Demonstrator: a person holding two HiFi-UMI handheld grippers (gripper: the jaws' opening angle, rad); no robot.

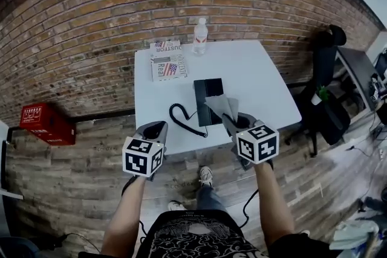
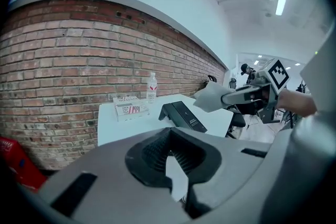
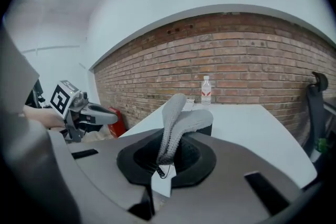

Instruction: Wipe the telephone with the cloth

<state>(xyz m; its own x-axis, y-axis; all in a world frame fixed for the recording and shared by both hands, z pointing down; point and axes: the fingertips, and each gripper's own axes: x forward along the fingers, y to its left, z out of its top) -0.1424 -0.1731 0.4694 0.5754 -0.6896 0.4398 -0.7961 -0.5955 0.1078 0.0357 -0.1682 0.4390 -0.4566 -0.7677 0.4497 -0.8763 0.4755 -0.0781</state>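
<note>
The black telephone lies on the white table, with its coiled cord trailing towards the front edge. My right gripper is shut on a grey cloth, which it holds just above the telephone's near end. In the right gripper view the cloth stands up folded between the jaws. My left gripper hovers at the table's front edge, left of the cord, shut and holding nothing. The left gripper view shows the telephone and the cloth ahead to the right.
A water bottle and a printed box stand at the back of the table against the brick wall. A red box sits on the floor at left. A black office chair is at the right.
</note>
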